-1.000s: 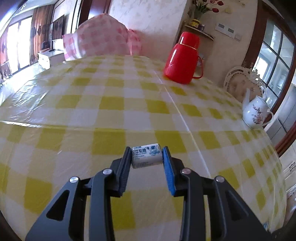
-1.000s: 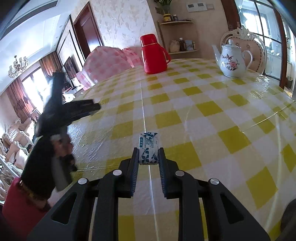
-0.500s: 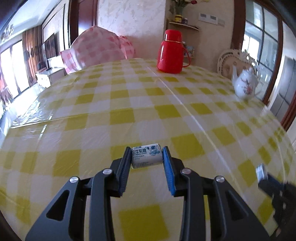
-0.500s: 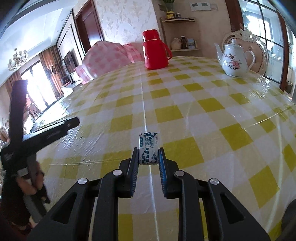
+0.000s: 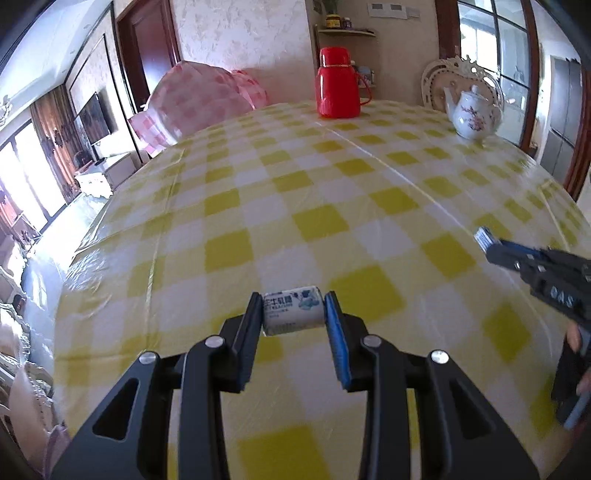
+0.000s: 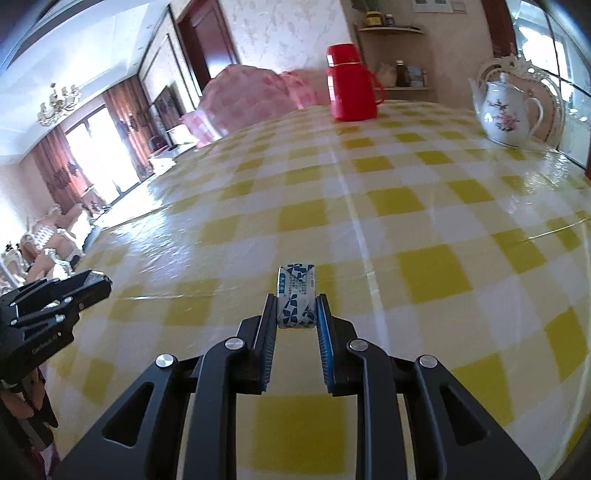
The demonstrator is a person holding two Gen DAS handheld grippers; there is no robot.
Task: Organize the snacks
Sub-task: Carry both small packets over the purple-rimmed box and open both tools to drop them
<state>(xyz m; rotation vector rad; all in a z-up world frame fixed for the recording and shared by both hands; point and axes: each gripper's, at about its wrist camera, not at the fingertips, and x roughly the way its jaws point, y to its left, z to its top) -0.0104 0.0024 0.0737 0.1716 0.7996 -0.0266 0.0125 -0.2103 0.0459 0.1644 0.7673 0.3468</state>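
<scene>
Between the left gripper's (image 5: pixel 294 314) fingers sat a white snack packet (image 5: pixel 292 309), clamped crosswise by its ends and carried clear above the desk (image 5: pixel 317 221). Right gripper (image 6: pixel 296 310), clenched, pinched a blue-patterned snack packet (image 6: pixel 296 299) lengthwise. No snack container was visible; both packets probably awaited grouping. Red flask (image 5: pixel 338 84) at 12 o'clock and teapot (image 5: pixel 472 114) at 2 o'clock, lids on, contents unseen.

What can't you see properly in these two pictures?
- Left wrist view: the print on the left gripper's snack packet is too small to read.
- Left wrist view: the right gripper is cut off by the picture's edge.
- Right wrist view: the jars on the wall shelf are too small to identify.
</scene>
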